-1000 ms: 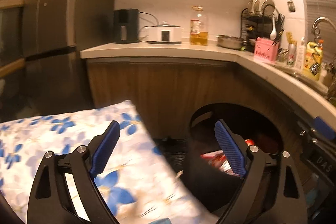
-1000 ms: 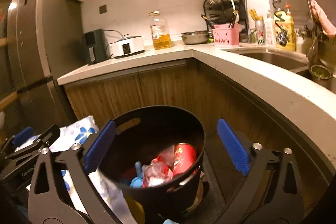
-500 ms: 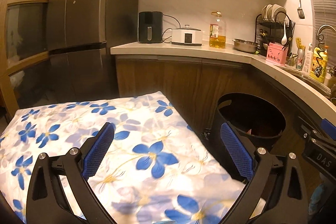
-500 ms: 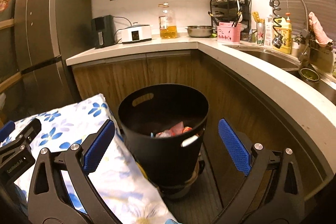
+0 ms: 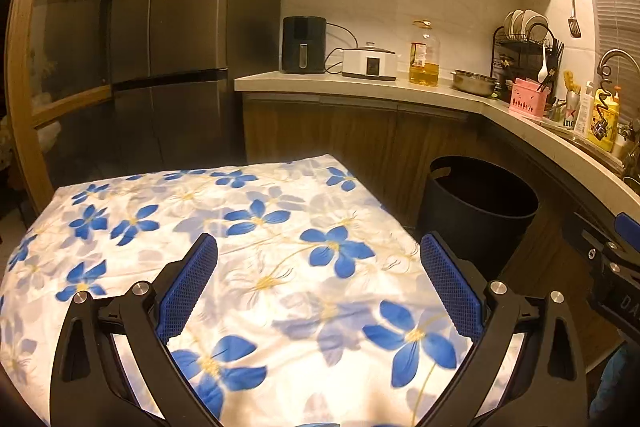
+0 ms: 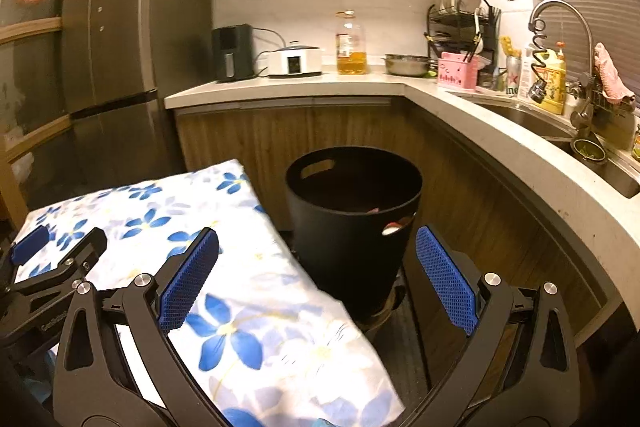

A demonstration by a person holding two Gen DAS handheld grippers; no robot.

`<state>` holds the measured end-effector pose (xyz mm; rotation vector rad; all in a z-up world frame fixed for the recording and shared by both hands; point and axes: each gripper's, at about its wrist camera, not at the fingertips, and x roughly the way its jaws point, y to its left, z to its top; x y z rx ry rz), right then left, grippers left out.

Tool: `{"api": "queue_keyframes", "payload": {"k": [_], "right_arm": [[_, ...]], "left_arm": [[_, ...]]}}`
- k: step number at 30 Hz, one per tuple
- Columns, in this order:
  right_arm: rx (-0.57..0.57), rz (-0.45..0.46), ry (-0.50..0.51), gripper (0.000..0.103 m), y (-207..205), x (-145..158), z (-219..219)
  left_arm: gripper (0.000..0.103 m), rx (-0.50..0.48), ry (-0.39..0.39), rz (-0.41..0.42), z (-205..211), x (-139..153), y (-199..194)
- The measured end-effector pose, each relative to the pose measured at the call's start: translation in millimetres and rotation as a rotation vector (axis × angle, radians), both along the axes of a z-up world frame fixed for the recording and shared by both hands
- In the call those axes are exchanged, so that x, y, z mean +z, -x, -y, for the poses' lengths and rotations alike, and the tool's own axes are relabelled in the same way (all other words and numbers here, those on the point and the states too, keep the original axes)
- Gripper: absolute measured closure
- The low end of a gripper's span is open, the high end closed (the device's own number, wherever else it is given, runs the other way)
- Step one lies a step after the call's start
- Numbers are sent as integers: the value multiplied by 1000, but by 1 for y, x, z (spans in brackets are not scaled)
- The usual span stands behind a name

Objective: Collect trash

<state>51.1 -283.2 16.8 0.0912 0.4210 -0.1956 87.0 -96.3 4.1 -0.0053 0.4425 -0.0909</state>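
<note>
A black round trash bin stands on the floor beside the table, against the wooden cabinets; it also shows in the left wrist view. A sliver of trash shows through its handle hole. My left gripper is open and empty above the flowered tablecloth. My right gripper is open and empty, held back from the bin over the table's right edge. The left gripper shows at the left of the right wrist view.
The white tablecloth with blue flowers covers the table. A curved counter carries an air fryer, cooker, oil bottle, dish rack and sink. A tall fridge stands at the left.
Both grippers have pulled up and back from the bin. The bin now looks smaller and farther, and more of the tablecloth is in view. Both stay open.
</note>
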Motion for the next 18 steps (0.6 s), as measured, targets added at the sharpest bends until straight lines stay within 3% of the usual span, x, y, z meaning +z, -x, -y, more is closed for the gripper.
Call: {"api": "queue_keyframes", "payload": {"k": [18], "right_arm": [[82,26,16,5,42,3,-34]], "left_arm": [[6,42,1,26,-28,3,46]]}}
